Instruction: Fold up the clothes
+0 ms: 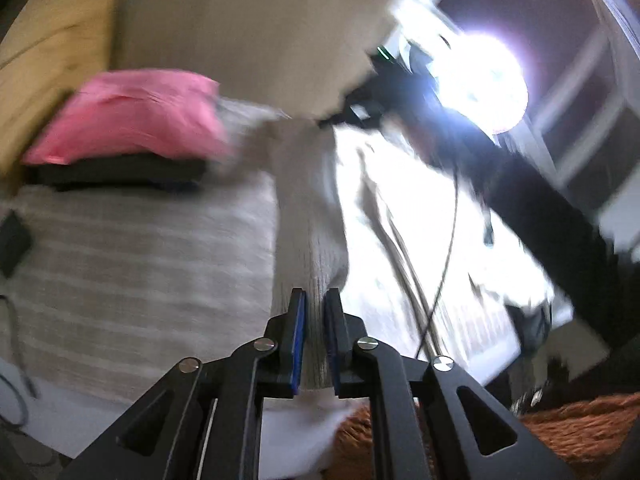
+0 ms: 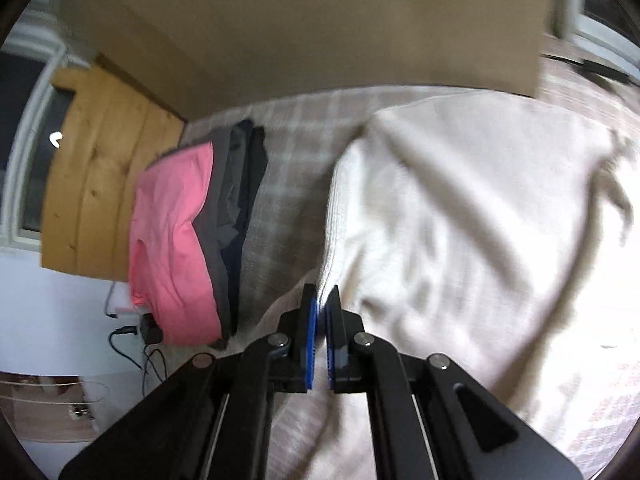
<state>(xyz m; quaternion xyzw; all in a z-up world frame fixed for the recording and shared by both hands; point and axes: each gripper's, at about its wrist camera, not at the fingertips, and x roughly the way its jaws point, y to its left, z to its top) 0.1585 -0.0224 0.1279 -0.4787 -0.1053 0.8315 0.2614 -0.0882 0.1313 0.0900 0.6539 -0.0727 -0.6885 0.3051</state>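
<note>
Left tongs (image 1: 315, 312) and right tongs (image 2: 322, 308) each clamp an edge of the cream garment (image 2: 460, 220), evidently stretching it for folding; pink stack (image 2: 172, 240) at frame left.

Left gripper (image 1: 315, 300) clamped on a fold of the cream garment (image 1: 310, 208), blue pads nearly together. Right gripper (image 2: 321, 300) pinched tight on the same garment's ribbed edge. Right arm, dark-sleeved, stretched out beyond the garment.
</note>
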